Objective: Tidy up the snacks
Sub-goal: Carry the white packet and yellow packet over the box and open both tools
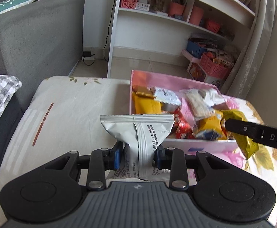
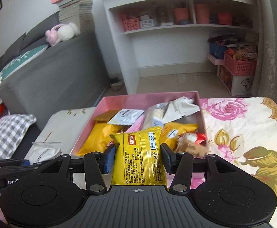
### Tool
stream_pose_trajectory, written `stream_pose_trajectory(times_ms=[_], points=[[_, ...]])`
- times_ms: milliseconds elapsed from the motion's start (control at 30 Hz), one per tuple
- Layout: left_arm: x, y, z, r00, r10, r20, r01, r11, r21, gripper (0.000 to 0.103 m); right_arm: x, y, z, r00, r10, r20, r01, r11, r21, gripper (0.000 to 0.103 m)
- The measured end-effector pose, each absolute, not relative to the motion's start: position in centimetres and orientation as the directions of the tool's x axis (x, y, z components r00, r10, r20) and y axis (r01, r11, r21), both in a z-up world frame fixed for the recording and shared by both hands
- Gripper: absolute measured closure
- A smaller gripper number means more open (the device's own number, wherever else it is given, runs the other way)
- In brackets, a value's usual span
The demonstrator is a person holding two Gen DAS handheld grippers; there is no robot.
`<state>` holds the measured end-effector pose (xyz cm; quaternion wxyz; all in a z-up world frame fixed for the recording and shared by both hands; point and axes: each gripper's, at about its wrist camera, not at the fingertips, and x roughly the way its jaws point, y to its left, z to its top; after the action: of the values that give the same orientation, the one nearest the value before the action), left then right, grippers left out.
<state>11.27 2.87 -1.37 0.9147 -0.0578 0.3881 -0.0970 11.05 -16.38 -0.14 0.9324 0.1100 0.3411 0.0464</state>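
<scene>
step: sorting, both hands loaded | left gripper (image 1: pixel 138 154) fingers pinch white packet (image 1: pixel 138 131) | right gripper (image 2: pixel 137 158) fingers clamp yellow packet (image 2: pixel 140 155) | next: pick a spot (pink box (image 2: pixel 138 96) ahead is crowded)

Soft daylight, motion blur (fisheye edges)

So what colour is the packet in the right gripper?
Yellow packet, with an orange label; clearest in the right wrist view.

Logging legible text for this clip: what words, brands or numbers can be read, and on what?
"DAS": right tool's arm.
"GenR", cut off: left tool's arm.
Red label on the yellow packet: Chinese characters.
Fine print on the yellow and white packet: too small.
</scene>
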Motion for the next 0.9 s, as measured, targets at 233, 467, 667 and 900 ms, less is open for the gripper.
stream_pose_trajectory(times_ms=[233,467,667,900], points=[[14.1,1.0,-0.8,0.711,-0.256,-0.655,0.176,0.967,-0.186,0.073,13.9,-18.6,-0.2,0.780,0.144,-0.608,0.051,0.955,0.291,0.054],[16.6,-0.9,-1.8,0.697,-0.276,-0.662,0.192,0.961,-0.198,0.073,15.9,-20.8,-0.9,0.781,0.123,-0.613,0.105,0.941,0.322,0.054],[17.6,-2.2,-2.5,0.690,-0.290,-0.663,0.224,0.957,-0.185,0.073,17.7,-21.1,-0.8,0.792,0.138,-0.594,0.092,0.936,0.341,0.054],[18.7,-2.7,-3.4,0.688,-0.291,-0.665,0.243,0.956,-0.166,0.073,20.8,-19.9,-0.5,0.796,0.214,-0.566,0.022,0.925,0.380,0.054]])
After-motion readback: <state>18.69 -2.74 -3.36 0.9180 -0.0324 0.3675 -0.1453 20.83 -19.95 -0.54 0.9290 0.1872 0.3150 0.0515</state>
